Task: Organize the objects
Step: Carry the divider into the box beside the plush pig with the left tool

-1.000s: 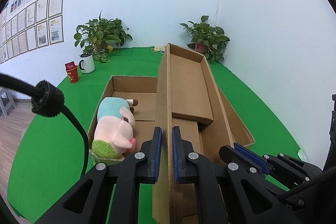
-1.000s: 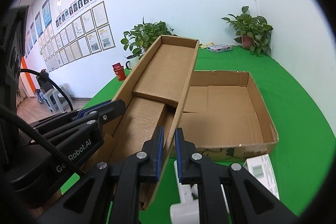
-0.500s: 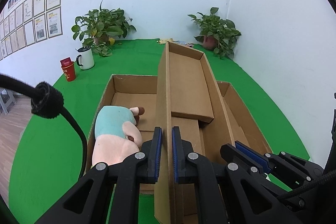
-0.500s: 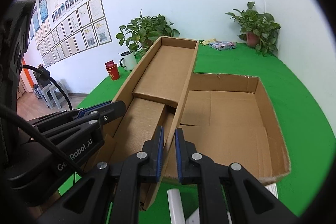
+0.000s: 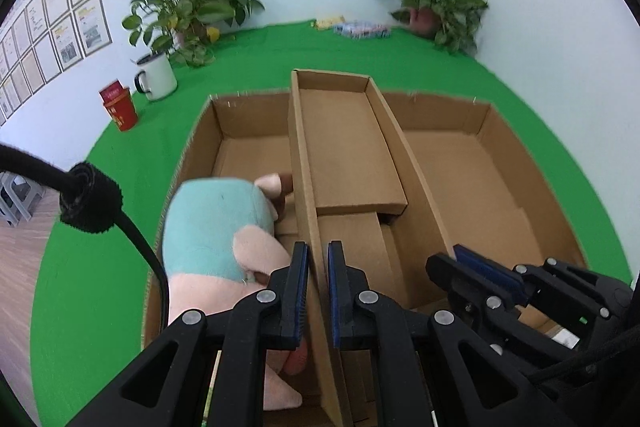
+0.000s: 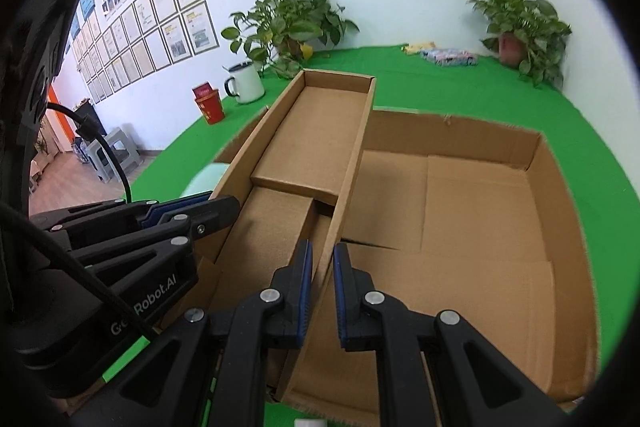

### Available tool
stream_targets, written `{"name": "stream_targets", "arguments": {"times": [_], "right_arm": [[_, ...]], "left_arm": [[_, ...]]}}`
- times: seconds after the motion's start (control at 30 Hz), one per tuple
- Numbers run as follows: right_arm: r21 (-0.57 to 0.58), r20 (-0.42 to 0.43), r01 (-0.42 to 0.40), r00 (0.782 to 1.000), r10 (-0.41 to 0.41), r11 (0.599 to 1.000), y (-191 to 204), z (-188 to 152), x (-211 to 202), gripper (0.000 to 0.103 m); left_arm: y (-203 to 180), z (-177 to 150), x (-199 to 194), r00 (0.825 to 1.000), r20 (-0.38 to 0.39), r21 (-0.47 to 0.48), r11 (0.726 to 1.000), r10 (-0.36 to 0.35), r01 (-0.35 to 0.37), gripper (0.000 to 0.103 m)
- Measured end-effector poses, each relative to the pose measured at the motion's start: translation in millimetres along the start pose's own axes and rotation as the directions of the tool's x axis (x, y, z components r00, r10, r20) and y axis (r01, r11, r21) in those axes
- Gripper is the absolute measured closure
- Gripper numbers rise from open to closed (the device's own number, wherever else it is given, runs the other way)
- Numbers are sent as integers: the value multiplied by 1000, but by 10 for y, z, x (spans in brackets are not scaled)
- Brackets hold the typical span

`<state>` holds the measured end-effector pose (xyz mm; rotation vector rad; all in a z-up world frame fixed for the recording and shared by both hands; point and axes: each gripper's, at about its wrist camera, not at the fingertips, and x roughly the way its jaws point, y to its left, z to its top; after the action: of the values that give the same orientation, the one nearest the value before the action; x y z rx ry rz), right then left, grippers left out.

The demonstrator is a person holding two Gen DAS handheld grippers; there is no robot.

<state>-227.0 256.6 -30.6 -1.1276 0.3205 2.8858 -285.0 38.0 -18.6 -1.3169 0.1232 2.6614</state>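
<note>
The green tabletop [image 5: 100,267] spreads out ahead of both claws, and on it, directly below and in front of them, sits the large cardboard box [image 6: 536,155], open at the top. Ahead of the right claw its floor is bare cardboard; just left of the left claw a plush pig [image 5: 216,227] in a teal shirt lies inside it, against the box's left wall. The narrow cardboard tray [image 5: 344,147] runs forward from between the two claws over the large box, tilted, holding only folded cardboard flaps. The left claw [image 5: 318,291] is closed narrow on the tray's left wall, blue pads on either side of it. The right claw [image 6: 322,291] is pinched narrow on the tray's right wall in the same way. In the right wrist view, the left claw's body reads "Robot.AI", with earlier letters partly hidden. Far ahead and to the left stand a white mug [image 6: 246,83] and a red cup [image 6: 210,105] with illegible print, near a potted plant [image 6: 288,27]; another potted plant [image 6: 520,27] stands far ahead on the right.
</note>
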Motion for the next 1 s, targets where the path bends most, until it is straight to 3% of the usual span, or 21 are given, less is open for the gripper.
{"name": "stream_targets", "arguments": {"times": [0.17,0.43,0.57,0.77,1.0], "right_arm": [[49,-55,-14,998,16,999,-69,-118,238,94],[78,-108,-21,994,29,997,-97,-251,318,94],[72,-114,-23,993,31,997,-108,-237,353,94],[69,-130,-54,990,63,996,-91,-227,374,90],[32,-155,-12,988,17,999,11,-204,380,90]], "left_arm": [[30,-154,391,997,-79,-1,1000,10,-10,97],[10,-294,499,993,-115,22,999,28,-25,96],[-31,-382,324,991,-132,24,1000,2,1,95],[184,-615,-181,994,-84,-56,997,-63,58,95],[431,-919,-639,997,-46,-124,990,-69,63,95]]}}
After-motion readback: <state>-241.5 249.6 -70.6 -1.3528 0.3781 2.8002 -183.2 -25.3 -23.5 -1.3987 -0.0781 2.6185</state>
